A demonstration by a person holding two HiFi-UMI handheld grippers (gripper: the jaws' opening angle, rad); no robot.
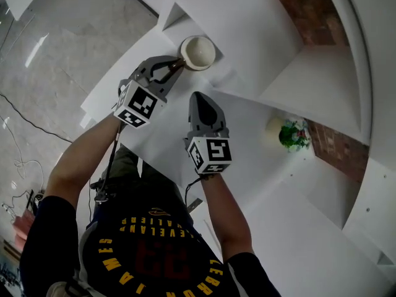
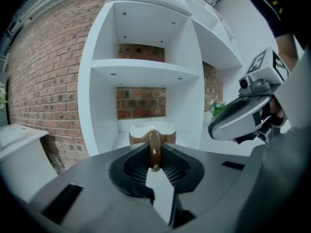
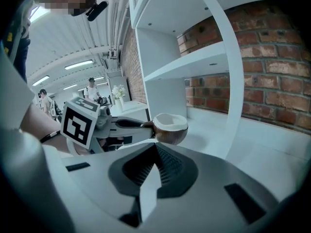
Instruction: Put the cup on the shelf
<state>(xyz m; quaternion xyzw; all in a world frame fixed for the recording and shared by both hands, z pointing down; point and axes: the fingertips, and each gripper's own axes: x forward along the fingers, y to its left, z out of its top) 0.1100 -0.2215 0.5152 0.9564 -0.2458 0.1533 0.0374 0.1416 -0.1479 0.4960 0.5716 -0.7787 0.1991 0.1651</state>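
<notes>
Nearest the camera, the person's black printed shirt [image 1: 154,252] fills the bottom of the head view, and both bare forearms reach forward from it over the white base ledge [image 1: 272,184] of the shelf unit [image 2: 141,72]. The right gripper [image 1: 197,96] is the nearer of the two; its own view shows the ribbed jaws drawn together to a point with nothing between them. Just ahead and to its left, the left gripper [image 1: 176,64] has its jaws pinched tight on the brown loop handle [image 2: 154,148] of the cup [image 1: 198,51], which stands upright, glossy brown outside and white inside, with its mouth facing up. The cup is at the front of the unit's lowest open compartment, handle turned back toward the left gripper; whether its base touches the ledge cannot be told. Beyond it rise the white shelf boards, one compartment above another, with a red brick wall [image 2: 43,81] showing through their open backs. Off to the right on the ledge stands a small potted plant [image 1: 292,135]. Far off in the right gripper view, people [image 3: 91,89] stand in a bright hall.
</notes>
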